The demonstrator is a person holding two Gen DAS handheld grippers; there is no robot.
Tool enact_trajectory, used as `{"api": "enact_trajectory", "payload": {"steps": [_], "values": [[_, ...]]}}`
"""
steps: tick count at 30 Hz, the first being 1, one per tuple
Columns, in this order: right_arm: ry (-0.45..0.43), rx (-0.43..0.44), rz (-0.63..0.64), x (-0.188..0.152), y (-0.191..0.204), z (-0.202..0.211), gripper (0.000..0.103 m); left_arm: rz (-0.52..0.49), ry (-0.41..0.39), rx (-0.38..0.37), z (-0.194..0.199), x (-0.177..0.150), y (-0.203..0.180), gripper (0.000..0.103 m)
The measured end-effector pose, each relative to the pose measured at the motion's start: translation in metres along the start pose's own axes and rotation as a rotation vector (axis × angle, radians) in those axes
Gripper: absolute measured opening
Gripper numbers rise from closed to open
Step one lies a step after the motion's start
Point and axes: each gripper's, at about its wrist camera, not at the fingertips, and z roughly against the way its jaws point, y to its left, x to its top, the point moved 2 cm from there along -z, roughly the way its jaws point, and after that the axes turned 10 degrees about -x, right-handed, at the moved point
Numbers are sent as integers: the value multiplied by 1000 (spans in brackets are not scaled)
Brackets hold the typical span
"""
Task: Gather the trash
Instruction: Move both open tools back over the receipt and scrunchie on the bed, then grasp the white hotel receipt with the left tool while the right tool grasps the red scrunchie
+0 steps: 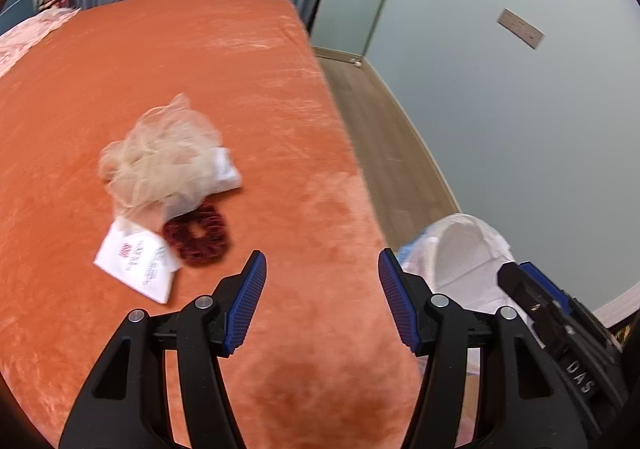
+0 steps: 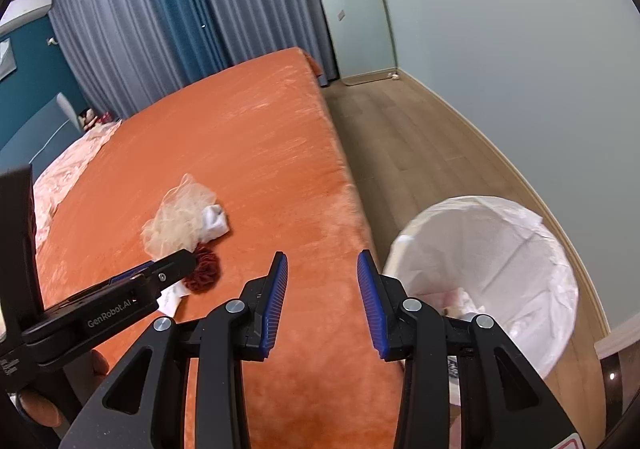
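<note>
On the orange bed [image 1: 200, 69] lies a small pile: a beige mesh net [image 1: 160, 157], a crumpled white tissue [image 1: 226, 173], a dark red scrunchie [image 1: 198, 235] and a white printed paper packet [image 1: 136, 263]. My left gripper [image 1: 322, 275] is open and empty, above the bed just right of the pile. My right gripper [image 2: 322, 275] is open and empty over the bed's right edge. The pile also shows in the right wrist view: net [image 2: 180, 217], tissue [image 2: 214, 223], scrunchie [image 2: 204, 269]. A trash bin with a white liner [image 2: 488, 261] stands on the floor beside the bed.
Wooden floor [image 2: 400, 129] runs between the bed and the pale wall [image 2: 500, 69]. Blue-grey curtains [image 2: 180, 9] hang behind the bed. A pink quilt [image 2: 68, 169] lies at the bed's far left. The bin holds some crumpled trash [image 2: 460, 299].
</note>
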Motion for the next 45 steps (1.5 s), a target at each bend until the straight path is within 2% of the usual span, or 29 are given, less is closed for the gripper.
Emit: {"api": "enact_trajectory", "payload": {"steps": [1,3,10,15,19,25,28,34,35,37,39,42,45], "values": [[7,9,9,0,9,-2,36,18,-4,17,4,0,13,66],[20,24,27,-2,26,-7,36,49,-21,53,10,-2,37,70],[93,66,62,-19,81,-41,36,166,4,131,15,-13,122,71],[129,77,111,-29,119,-67,36,282,31,127,10,-22,165,71],[157,74,139,-32,142,-93,36,446,50,64,-2,-31,194,71],[216,99,111,-32,157,-127,36,592,66,0,-29,-31,213,69],[240,105,104,-33,164,-143,36,628,68,-16,-39,-31,216,61],[301,129,80,-38,174,-173,36,628,70,-9,-47,-30,221,38],[310,133,75,-39,176,-177,34,630,67,-10,-47,-31,222,33],[330,138,65,-42,178,-186,30,627,68,-8,-47,-32,223,29],[354,148,54,-46,178,-194,22,628,67,-12,-47,-32,224,28],[364,169,23,-50,174,-196,19,632,63,-29,-48,-31,225,31],[365,173,18,-53,171,-195,16,652,54,-48,-51,-33,225,46]]}}
